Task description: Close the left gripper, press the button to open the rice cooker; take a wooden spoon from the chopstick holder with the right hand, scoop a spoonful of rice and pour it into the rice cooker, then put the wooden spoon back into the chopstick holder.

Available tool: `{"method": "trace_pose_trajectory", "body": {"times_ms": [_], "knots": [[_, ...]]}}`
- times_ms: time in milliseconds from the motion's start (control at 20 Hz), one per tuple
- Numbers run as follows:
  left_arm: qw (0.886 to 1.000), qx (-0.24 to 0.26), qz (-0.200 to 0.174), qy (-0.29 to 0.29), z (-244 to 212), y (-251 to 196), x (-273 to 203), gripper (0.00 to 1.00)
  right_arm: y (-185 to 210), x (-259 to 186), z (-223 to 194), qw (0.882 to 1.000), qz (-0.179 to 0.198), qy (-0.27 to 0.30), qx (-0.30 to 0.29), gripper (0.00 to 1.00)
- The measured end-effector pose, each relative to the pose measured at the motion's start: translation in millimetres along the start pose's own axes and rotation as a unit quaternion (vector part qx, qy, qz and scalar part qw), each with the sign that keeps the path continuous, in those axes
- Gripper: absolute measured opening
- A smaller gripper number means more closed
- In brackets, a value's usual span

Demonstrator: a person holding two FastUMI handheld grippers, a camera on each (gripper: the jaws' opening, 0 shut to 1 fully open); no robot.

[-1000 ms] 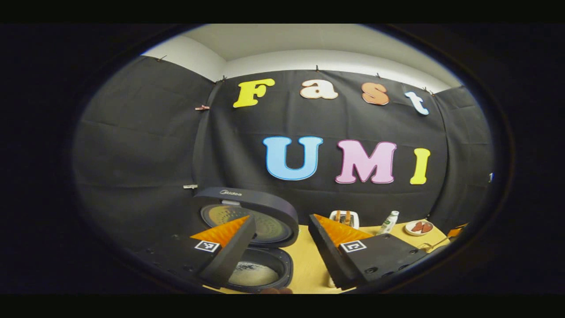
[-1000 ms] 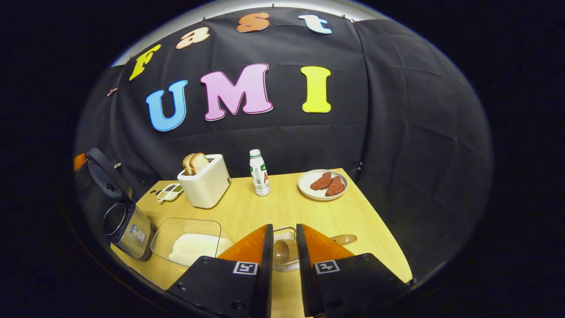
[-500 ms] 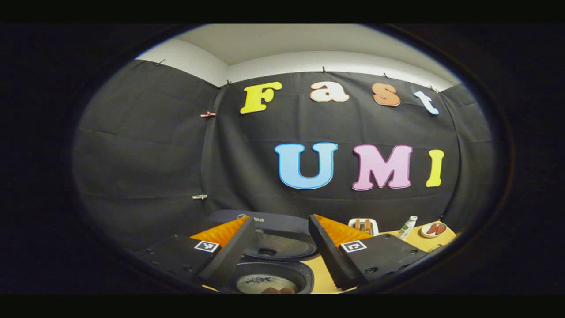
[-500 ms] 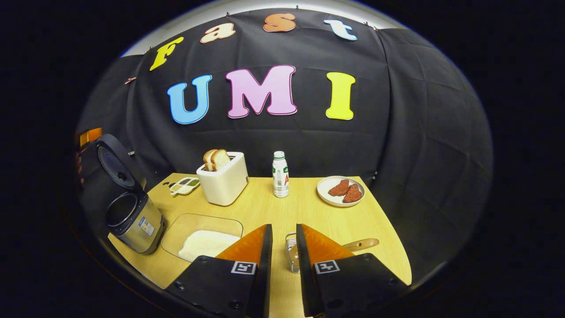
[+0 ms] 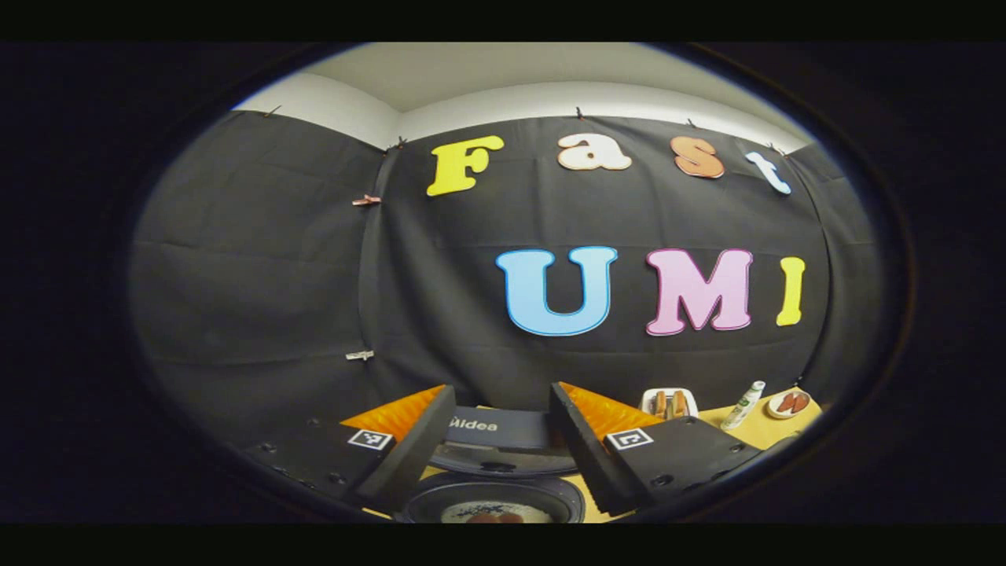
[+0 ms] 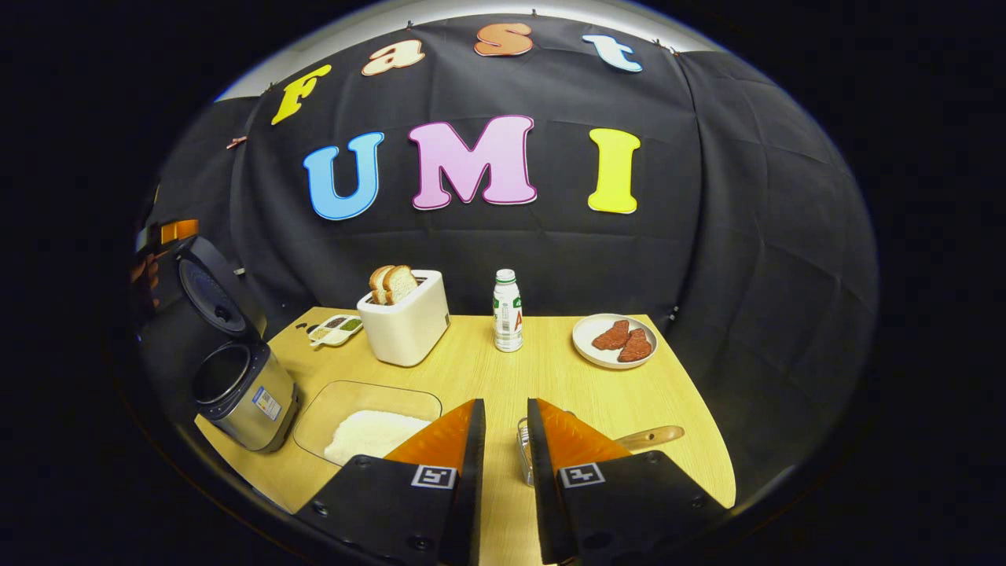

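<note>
1. The dark-lidded, steel-bodied rice cooker (image 6: pixel 236 369) was seen with its lid raised at the left edge of the pale wooden worktop (image 6: pixel 550 377), so the button step was judged to be done.
2. In the left gripper view, the left gripper (image 5: pixel 497 428) was seen above the cooker's open pot, its jaws apart and nothing between them.
3. The step in hand was judged to be the fetching of the wooden spoon (image 6: pixel 648 435). Its handle was seen slanting out to the right of the clear, wire-rimmed chopstick holder (image 6: pixel 523 452), which stood just ahead of the right gripper (image 6: pixel 505 428) and was partly hidden by it.
4. The right gripper's jaws were seen only narrowly apart, with nothing gripped.
5. The shallow clear tray of white rice (image 6: pixel 369 428) was seen on the worktop between the cooker and the holder.
6. The next move was judged to call for wider jaws, a shift to the right and down over the handle, and a firm closure before any lift.
</note>
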State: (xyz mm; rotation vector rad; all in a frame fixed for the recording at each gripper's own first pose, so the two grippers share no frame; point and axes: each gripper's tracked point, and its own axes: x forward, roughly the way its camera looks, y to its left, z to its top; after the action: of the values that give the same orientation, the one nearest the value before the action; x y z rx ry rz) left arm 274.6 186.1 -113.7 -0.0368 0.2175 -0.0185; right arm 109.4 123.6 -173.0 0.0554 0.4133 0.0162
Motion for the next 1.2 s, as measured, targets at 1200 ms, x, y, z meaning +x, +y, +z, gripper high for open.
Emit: {"method": "trace_pose_trajectory", "body": {"times_ms": [1200], "knots": [[0.999,-0.017,0.005,0.045,-54.1,8.0,-81.1,0.88,9.2,-11.7,6.0,1.000,0.017,-0.019,0.008,0.29]]}}
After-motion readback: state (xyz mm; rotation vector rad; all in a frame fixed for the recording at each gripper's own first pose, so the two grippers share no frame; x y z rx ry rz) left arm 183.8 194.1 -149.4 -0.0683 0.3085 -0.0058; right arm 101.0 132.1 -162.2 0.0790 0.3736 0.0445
